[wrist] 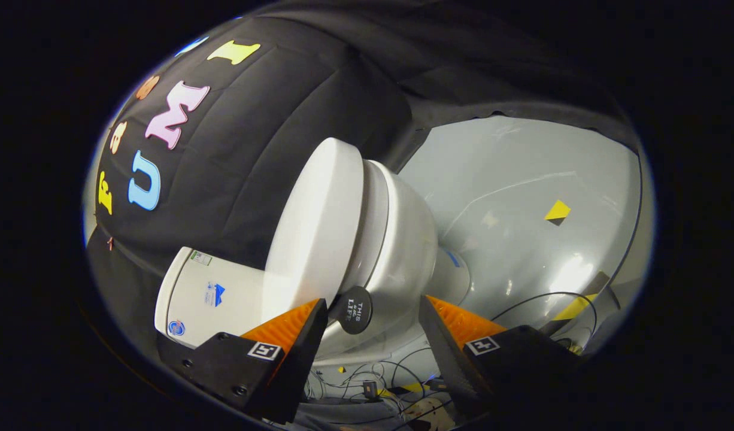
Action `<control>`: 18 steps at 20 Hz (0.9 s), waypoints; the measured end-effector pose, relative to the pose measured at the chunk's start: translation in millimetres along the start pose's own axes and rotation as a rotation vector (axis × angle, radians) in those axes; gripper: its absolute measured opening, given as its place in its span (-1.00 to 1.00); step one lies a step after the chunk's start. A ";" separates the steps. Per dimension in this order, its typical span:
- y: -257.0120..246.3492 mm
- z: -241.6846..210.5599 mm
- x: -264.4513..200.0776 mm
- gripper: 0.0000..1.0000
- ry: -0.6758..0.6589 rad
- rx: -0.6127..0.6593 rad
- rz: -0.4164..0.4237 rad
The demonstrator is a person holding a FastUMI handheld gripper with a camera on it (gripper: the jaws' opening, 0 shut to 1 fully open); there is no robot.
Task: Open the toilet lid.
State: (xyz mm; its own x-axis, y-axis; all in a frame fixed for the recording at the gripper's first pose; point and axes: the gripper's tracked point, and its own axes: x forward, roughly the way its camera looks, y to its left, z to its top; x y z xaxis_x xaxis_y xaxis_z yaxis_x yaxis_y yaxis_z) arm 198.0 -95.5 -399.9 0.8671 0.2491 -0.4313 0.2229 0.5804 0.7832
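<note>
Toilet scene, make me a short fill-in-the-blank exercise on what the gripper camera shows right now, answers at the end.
1. The toilet lid is ____, lying flat on the seat.
2. The gripper has its fingers ____, with nothing pressed between them.
3. A round ____ tab sticks out at the lid's front edge, between the fingers.
4. The finger pads are coloured ____.

Answers: closed; open; black; orange

I see a pale grey floor [522,179] with a glossy sheen. The toilet [397,251] stands on it, its base against the floor just beyond my fingers. A yellow-and-black marker [557,212] lies flat on the bare floor, well apart from the toilet. Black cables [540,297] trail across it, tangling with yellow tape [573,308] near the fingers.
</note>
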 end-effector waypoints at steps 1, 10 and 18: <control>6.5 -0.4 1.5 0.89 0.001 0.000 0.031; 12.0 23.5 7.0 -0.75 -0.022 0.012 0.052; 36.4 17.1 -7.2 -0.90 -0.039 -0.211 -0.037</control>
State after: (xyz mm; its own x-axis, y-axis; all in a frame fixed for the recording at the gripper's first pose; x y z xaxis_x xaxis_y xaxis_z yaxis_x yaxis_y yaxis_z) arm 207.4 -89.4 -360.6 0.8773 0.1969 -0.4376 0.1603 0.7393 0.6540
